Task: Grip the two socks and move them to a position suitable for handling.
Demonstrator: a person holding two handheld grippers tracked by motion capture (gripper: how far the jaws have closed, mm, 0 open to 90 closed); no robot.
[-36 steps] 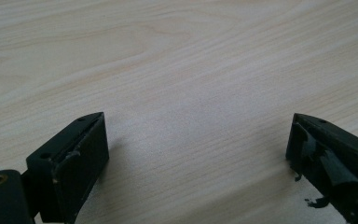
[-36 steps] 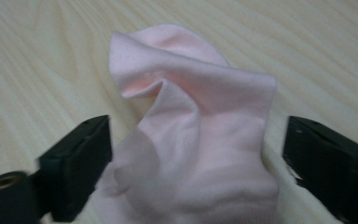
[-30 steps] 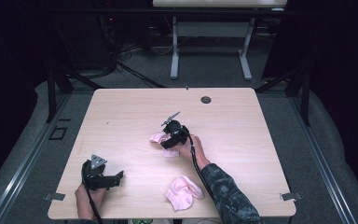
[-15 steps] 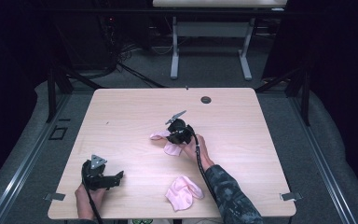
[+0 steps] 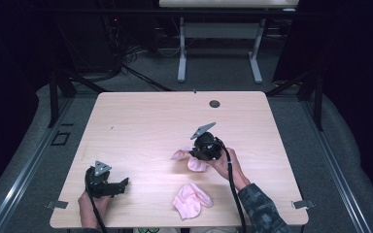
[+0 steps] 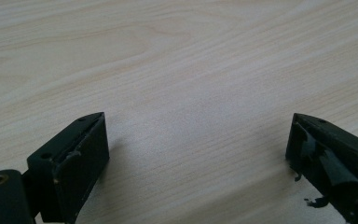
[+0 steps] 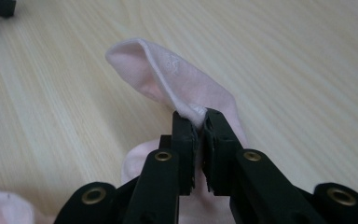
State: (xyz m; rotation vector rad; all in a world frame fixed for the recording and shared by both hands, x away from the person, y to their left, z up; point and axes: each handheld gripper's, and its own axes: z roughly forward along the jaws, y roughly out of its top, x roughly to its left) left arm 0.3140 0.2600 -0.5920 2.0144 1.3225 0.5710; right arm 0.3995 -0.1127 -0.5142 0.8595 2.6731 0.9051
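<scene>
sock (image 7: 168, 74): soft pink cloth | table (image 5: 141, 121): pale matt wood grain | gripper (image 7: 197, 122): matt black plastic

My left gripper (image 6: 196, 154) points down at the pale wooden table top (image 6: 177, 60), its two black jaws standing wide apart with bare grain between them. The right jaw's black pad covering is torn and flaking at its edge.

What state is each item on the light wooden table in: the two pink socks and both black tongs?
Pink cotton sock by the right tongs: pinched at a fold, partly lifted.
Second pink cotton sock: crumpled, lying loose near the table's front edge.
Right black tongs: shut on the sock.
Left black tongs: open, holding nothing, over bare light wooden table.
</scene>
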